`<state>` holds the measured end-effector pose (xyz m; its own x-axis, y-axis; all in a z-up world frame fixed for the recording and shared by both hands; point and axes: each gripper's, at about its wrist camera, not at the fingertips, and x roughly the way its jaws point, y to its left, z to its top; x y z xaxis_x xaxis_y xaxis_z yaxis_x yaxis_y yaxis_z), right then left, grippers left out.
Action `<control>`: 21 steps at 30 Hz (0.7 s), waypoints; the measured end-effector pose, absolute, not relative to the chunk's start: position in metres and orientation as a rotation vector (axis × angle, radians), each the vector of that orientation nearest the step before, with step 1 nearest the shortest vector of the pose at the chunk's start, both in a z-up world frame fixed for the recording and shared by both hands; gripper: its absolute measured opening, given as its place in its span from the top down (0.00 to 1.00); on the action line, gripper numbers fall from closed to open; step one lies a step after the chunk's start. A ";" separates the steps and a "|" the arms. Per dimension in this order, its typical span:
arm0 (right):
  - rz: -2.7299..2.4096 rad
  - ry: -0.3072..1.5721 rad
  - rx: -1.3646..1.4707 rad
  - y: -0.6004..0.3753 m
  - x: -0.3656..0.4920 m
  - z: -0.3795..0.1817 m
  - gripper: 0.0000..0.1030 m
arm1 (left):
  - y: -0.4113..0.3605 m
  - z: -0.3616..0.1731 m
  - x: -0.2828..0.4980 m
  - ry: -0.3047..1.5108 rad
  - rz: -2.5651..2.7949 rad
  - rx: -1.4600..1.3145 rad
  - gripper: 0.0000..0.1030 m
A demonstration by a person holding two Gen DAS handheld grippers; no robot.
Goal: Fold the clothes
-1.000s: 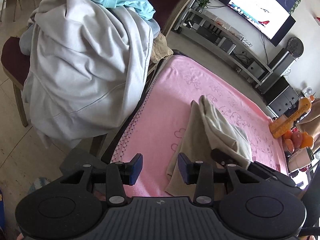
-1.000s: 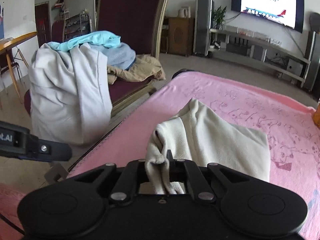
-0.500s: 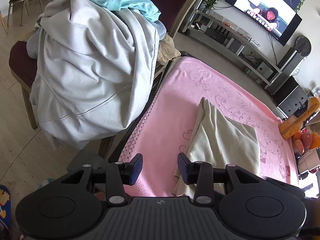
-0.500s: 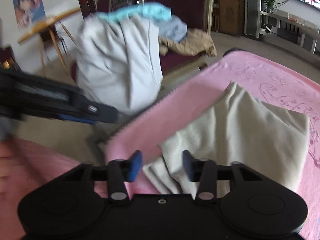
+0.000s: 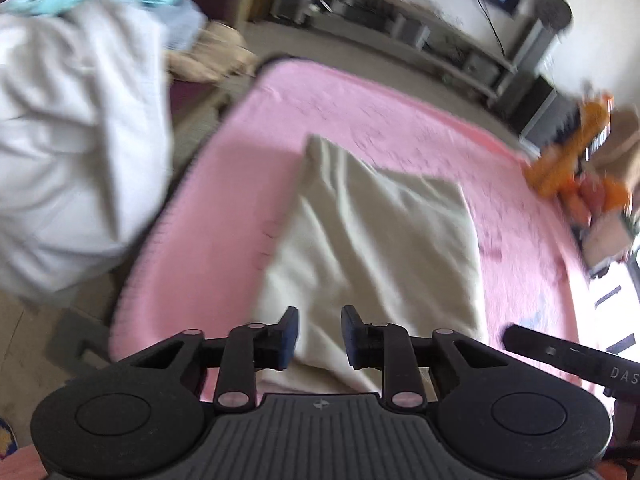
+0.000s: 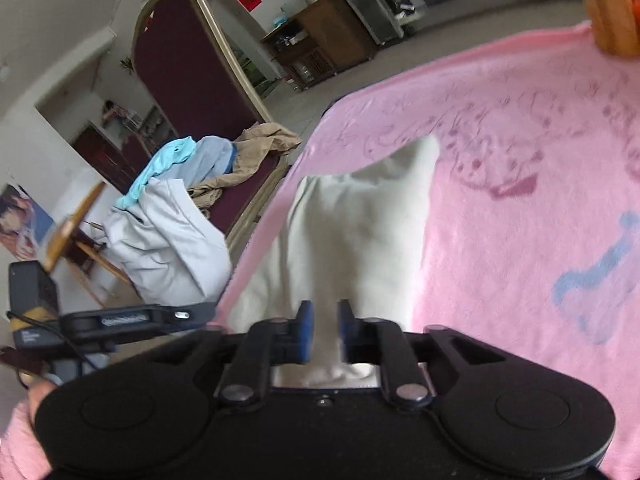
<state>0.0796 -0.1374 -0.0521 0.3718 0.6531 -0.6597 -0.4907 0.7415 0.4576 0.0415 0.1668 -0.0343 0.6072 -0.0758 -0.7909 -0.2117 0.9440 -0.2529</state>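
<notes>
Cream garment [image 5: 372, 236] lies folded into a rough rectangle on the pink blanket [image 5: 248, 184] covering the bench, close to the bench's left edge; both tools hover over its near end, left tool [image 5: 318, 334] and right tool [image 6: 323, 330] each with jaws parted and gripping nothing, likely placed to smooth or take a further fold. Beyond the left edge a maroon chair [image 6: 188, 64] carries a heap of unfolded clothes [image 6: 168, 236]. Orange items [image 5: 568, 168] crowd the far right corner; TV shelf [image 5: 400, 28] behind, left view blurred.
</notes>
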 end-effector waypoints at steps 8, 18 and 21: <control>0.746 0.982 -0.063 -0.115 0.066 -0.071 0.92 | 0.125 -0.067 0.042 1.072 0.172 0.085 0.75; 0.687 0.971 0.125 -0.162 0.073 -0.046 0.76 | 0.143 -0.019 -0.008 0.859 0.059 -0.055 0.75; 0.697 0.928 0.297 -0.180 0.087 -0.022 0.74 | 0.149 0.011 -0.007 0.754 0.034 -0.101 0.76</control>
